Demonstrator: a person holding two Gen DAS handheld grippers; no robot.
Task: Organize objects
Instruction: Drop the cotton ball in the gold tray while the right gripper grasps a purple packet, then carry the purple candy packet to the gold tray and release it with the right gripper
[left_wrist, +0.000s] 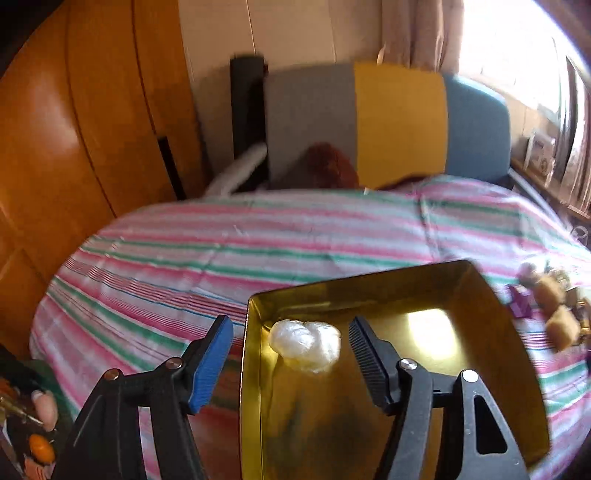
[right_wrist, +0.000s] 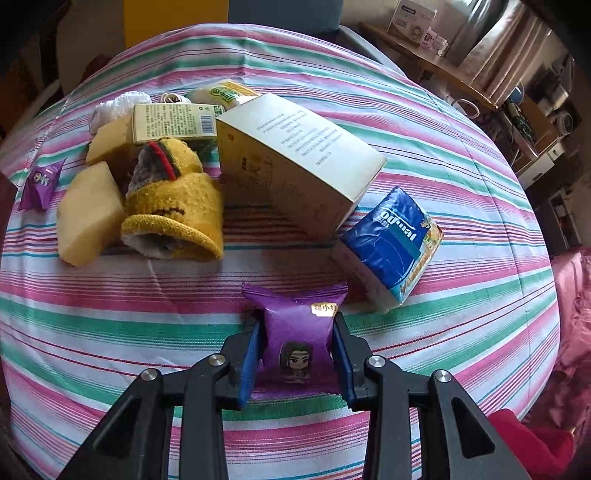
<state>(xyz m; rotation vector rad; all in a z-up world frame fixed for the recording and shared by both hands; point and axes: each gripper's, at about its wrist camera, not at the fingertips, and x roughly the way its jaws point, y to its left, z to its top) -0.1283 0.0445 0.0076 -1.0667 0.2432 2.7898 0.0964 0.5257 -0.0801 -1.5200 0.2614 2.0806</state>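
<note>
One white bundle (left_wrist: 306, 344) already lay in the gold tin (left_wrist: 491, 332) beneath the left gripper (left_wrist: 286, 356), its jaws apart and empty, while the right gripper (right_wrist: 297, 360) clenched a purple packet (right_wrist: 297, 332) over the bed (right_wrist: 110, 314), most items (right_wrist: 173, 192) unsorted.

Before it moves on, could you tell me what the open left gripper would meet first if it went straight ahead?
Probably the crumpled white plastic bundle lying in the gold metal tray; the left gripper points at it, though depth is unclear.
</note>
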